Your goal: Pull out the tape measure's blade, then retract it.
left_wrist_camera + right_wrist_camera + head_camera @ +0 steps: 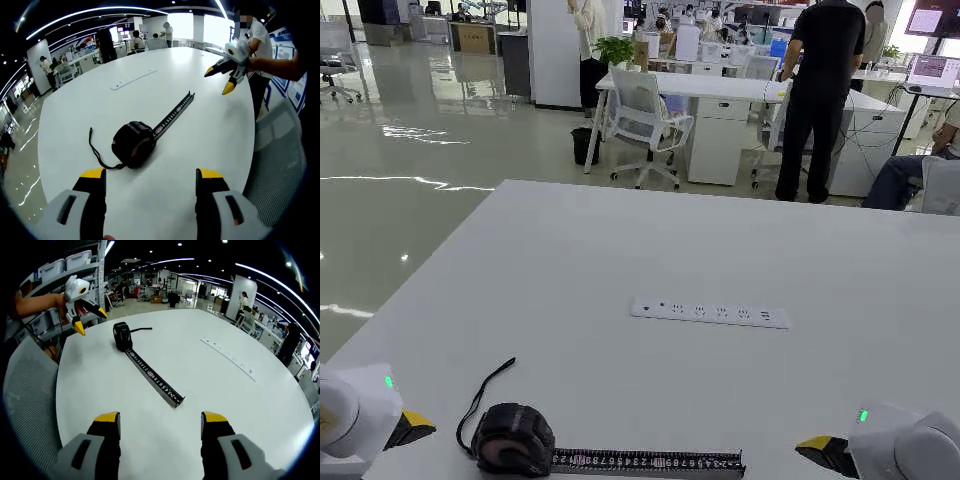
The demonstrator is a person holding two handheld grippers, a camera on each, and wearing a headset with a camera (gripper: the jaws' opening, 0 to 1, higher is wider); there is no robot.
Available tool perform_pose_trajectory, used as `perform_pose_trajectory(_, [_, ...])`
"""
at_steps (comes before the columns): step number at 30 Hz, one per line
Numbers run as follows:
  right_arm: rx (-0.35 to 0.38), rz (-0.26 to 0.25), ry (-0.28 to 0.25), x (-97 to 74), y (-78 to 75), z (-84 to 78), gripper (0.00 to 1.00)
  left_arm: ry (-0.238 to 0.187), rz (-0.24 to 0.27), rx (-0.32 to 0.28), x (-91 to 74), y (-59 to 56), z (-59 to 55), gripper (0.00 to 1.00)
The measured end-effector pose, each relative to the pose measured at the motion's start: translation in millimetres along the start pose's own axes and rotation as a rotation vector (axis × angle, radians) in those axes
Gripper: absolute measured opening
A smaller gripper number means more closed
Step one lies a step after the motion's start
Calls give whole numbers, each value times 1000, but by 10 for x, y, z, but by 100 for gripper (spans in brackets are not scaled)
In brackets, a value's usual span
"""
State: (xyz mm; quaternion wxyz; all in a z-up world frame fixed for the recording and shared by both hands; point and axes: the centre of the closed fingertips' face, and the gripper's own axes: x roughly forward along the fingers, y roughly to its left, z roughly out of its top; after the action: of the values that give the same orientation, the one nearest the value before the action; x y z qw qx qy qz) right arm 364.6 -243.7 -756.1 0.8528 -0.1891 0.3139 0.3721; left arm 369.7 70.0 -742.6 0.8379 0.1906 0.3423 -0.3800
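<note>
Entry: retraction step.

The tape measure [515, 440] lies on the white table [620, 250] at 6 o'clock in the head view, near the table's close edge. The black case [132, 144] rests on its side. The blade [174, 112] is drawn part way out and lies flat on the table, running from the case toward 3 o'clock, with the end hook [177, 400] free. The wrist strap [97, 150] loops off the case toward 12 o'clock. A power strip [709, 313] sits well apart from the blade, at 12 o'clock.

Left claw [151, 176]: jaws apart, nothing between them, hovering just short of the case at 8 o'clock in the head view.
Right claw [161, 418]: jaws apart, empty, near the hook end at 4 o'clock.

Judgement: the pull-out looks done, so retraction is the step in hand. The blade lies extended with nothing holding it, so I assume a lock is set. I cannot see the lock itself.

Plan:
- Bring the left claw down across the case's flat sides, clear of the blade mouth and strap, and pin the case firmly.
- Close the right claw on the blade just behind the hook, gripping flat so the blade does not kink.
- Release the lock, then walk the hook toward 9 o'clock in line with the mouth.

Risk: a free blade whips back, and the case skids on the smooth table.
</note>
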Motion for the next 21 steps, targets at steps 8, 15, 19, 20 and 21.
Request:
perform_pose_trajectory(8, [37, -39, -21, -79, 105, -9, 76, -35, 41, -39, -90, -96, 50, 74])
perform_pose_trajectory(15, [80, -74, -55, -154, 187, 21, 82, -65, 66, -101, -155, -213, 55, 78])
perform_pose_trajectory(19, [87, -100, -58, -166, 236, 11, 88, -84, 64, -130, -177, -285, 71, 80])
perform_pose_trajectory(20, [81, -106, -54, -168, 263, 4, 89, -90, 67, -133, -182, -306, 76, 80])
perform_pose_trajectory(21, [71, -107, -48, -170, 285, -2, 89, -93, 69, -137, -183, -318, 76, 81])
